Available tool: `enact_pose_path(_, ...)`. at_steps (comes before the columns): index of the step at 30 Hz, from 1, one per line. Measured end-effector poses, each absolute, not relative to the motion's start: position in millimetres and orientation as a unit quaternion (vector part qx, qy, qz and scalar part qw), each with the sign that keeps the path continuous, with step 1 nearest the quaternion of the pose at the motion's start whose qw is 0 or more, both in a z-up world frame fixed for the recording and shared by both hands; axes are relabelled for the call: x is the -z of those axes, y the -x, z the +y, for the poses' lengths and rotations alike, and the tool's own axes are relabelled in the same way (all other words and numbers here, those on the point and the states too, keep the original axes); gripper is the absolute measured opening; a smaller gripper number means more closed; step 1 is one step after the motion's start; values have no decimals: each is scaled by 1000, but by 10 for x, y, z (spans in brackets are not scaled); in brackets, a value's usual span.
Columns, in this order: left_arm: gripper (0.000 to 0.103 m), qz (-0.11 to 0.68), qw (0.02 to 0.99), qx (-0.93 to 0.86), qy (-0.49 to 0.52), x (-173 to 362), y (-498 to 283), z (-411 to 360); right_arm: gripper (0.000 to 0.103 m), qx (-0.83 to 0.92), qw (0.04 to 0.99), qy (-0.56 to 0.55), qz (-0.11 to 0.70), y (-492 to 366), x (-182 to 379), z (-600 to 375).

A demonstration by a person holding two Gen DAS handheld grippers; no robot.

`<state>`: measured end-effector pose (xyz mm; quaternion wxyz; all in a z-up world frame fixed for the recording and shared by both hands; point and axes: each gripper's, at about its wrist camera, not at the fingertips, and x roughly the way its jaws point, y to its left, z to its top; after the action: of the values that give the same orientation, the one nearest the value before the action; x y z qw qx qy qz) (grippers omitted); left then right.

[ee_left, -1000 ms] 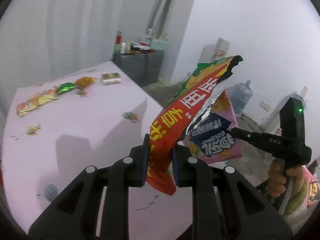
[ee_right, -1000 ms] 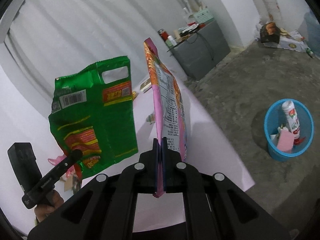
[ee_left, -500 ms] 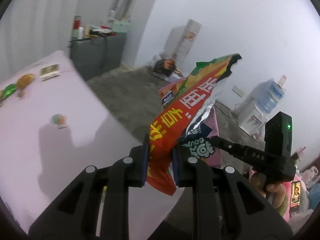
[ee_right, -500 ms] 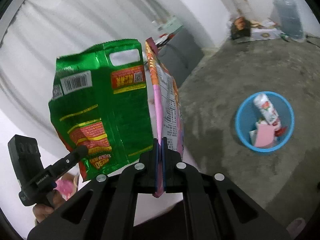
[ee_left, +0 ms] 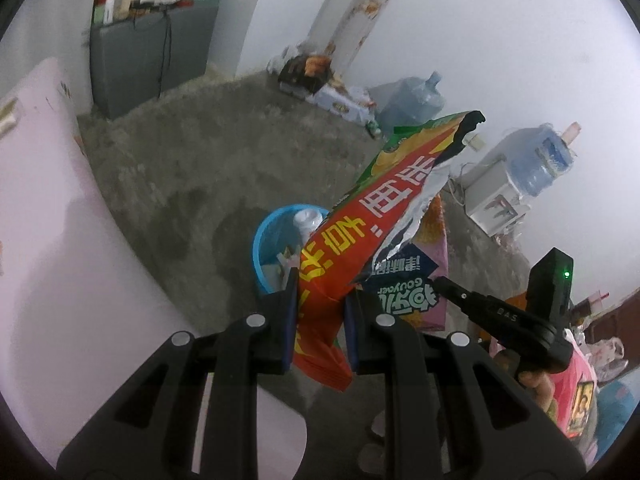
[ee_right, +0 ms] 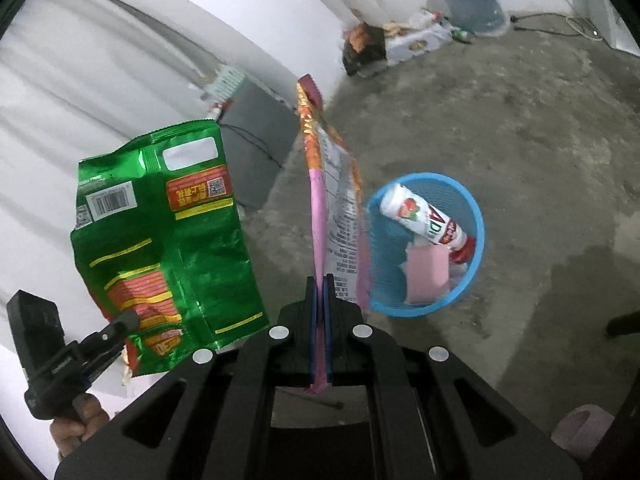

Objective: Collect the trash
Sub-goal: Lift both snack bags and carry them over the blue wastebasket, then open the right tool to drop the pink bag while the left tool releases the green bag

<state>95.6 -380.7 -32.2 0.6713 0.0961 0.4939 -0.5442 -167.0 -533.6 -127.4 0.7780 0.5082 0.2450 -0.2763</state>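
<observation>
My left gripper is shut on a red and green snack bag and holds it upright in the air; the bag's green back shows in the right wrist view. My right gripper is shut on a pink snack bag, seen edge on; it also shows in the left wrist view. A blue trash basket stands on the floor beyond both bags, holding a white bottle and pink paper. In the left wrist view the basket is partly hidden behind the red bag.
The pink table lies to the left. A grey cabinet stands by the far wall. Boxes and litter, water jugs and a dispenser line the wall. The floor is bare concrete.
Both grippers have swung right, away from the table, carrying their bags. The blue basket now sits nearer and more central in both views. Both grips are unchanged.
</observation>
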Motion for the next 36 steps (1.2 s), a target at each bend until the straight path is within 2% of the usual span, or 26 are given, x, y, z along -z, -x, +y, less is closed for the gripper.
enact_pose_path(12, 18, 539, 670, 502, -90, 731, -1165, -4065, 5, 207, 792, -457, 348, 740, 2081, -5906)
enact_pose_path(14, 18, 544, 671, 495, -91, 781, -1171, -4114, 14, 217, 782, -437, 386, 628, 2384, -6012)
enact_pose_path(15, 18, 547, 671, 492, -91, 808, -1170, -4144, 30, 239, 771, -426, 409, 608, 2502, -6061)
enact_pose_path(17, 18, 556, 666, 490, -90, 872, -1158, -4223, 32, 302, 732, -421, 441, 707, 2774, -6184)
enact_pose_path(20, 18, 565, 657, 491, -92, 962, -1114, -4339, 34, 326, 712, -475, 401, 1028, 2832, -6212)
enact_pose_path(22, 18, 572, 652, 489, -94, 1026, -1085, -4435, 40, 341, 713, -485, 374, 1235, 2748, -6126)
enact_pose_path(28, 18, 610, 614, 496, -61, 1309, -1023, -4803, 40, 351, 717, -505, 329, 1662, 2542, -5787)
enact_pose_path(30, 24, 644, 583, 491, -64, 1526, -994, -4999, 40, 351, 713, -511, 327, 1738, 2527, -5702)
enact_pose_path(32, 63, 669, 572, 465, -96, 1757, -977, -5154, 41, 353, 707, -517, 329, 1808, 2568, -5699)
enact_pose_path(33, 68, 674, 583, 438, -120, 1894, -985, -5220, 41, 354, 704, -520, 330, 1808, 2597, -5709)
enact_pose_path(36, 69, 674, 613, 387, -139, 2038, -1041, -5221, 41, 352, 696, -533, 327, 1835, 2630, -5679)
